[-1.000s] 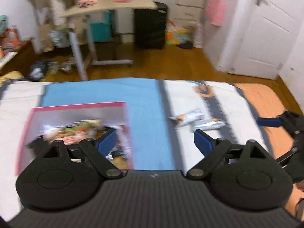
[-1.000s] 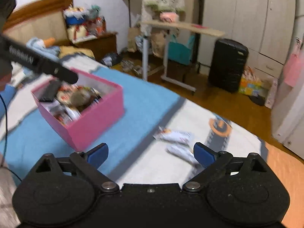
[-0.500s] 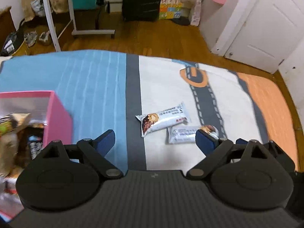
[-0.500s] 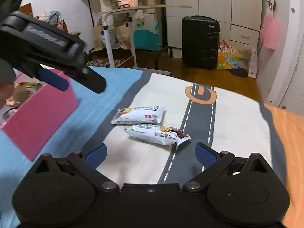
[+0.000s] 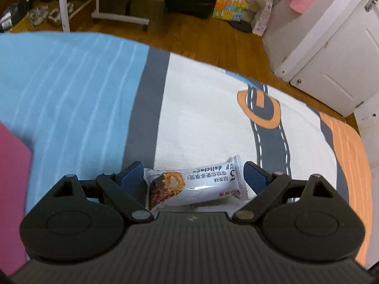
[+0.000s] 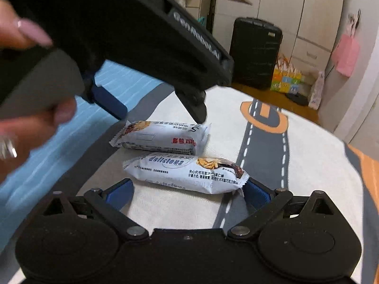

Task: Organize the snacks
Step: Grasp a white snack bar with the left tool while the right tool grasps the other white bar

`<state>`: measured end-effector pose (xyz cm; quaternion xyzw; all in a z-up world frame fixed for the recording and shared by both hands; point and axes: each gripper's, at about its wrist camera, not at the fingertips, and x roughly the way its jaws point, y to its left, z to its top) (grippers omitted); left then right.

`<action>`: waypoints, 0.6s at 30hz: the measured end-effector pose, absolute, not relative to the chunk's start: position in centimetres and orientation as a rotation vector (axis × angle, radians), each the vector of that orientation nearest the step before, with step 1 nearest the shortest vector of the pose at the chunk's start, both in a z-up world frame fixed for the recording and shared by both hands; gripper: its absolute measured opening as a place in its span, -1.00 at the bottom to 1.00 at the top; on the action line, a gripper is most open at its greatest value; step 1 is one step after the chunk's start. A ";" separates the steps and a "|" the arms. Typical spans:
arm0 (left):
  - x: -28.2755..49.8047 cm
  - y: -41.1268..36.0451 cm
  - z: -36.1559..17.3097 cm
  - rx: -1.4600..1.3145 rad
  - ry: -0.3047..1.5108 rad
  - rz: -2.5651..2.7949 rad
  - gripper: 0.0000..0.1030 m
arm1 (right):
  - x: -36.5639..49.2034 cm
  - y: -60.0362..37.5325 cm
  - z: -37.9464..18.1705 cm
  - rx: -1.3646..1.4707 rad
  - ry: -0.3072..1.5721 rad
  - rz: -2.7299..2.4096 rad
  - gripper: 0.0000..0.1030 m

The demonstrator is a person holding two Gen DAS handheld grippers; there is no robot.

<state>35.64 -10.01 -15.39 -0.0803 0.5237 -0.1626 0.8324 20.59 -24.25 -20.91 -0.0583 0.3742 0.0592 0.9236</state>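
Note:
Two white snack bars lie side by side on the bedspread. My left gripper [image 5: 192, 173] is open and straddles the far bar [image 5: 194, 184], its fingers at either end; it also shows in the right wrist view [image 6: 163, 111] coming down over that bar [image 6: 163, 137]. My right gripper [image 6: 188, 193] is open just behind the near bar [image 6: 189, 174], with one end of the wrapper by the right finger. The pink box [image 5: 13, 201] shows only as a wall at the left edge.
The bedspread has blue [image 5: 59, 90], grey, white and orange [image 5: 348, 165] bands with a road print. Beyond the bed edge are wood floor, a black suitcase [image 6: 254, 52], a wheeled table's frame [image 5: 120, 19] and white doors [image 5: 336, 54].
Both grippers have moved forward and down onto the two snack bars. The left gripper swung right, away from the pink box, and now straddles the far bar. Both stay open.

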 end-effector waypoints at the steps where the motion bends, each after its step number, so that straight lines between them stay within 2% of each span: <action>1: 35.7 -10.1 -15.7 -0.161 1.118 -0.337 0.78 | 20.7 -24.3 -20.9 -0.109 0.775 0.126 0.96; 9: 35.5 -9.7 -17.1 -0.200 1.137 -0.316 0.83 | 21.4 -24.4 -21.3 -0.049 0.776 0.115 0.98; 12: 35.4 -9.9 -17.0 -0.190 1.134 -0.303 0.82 | 21.3 -24.4 -21.3 -0.054 0.767 0.102 0.93; 16: 35.2 -10.4 -17.2 -0.185 1.127 -0.274 0.82 | 20.7 -24.6 -21.2 -0.056 0.745 0.074 0.57; 18: 35.1 -10.7 -17.2 -0.173 1.122 -0.259 0.84 | 20.4 -24.9 -21.1 -0.048 0.740 0.070 0.49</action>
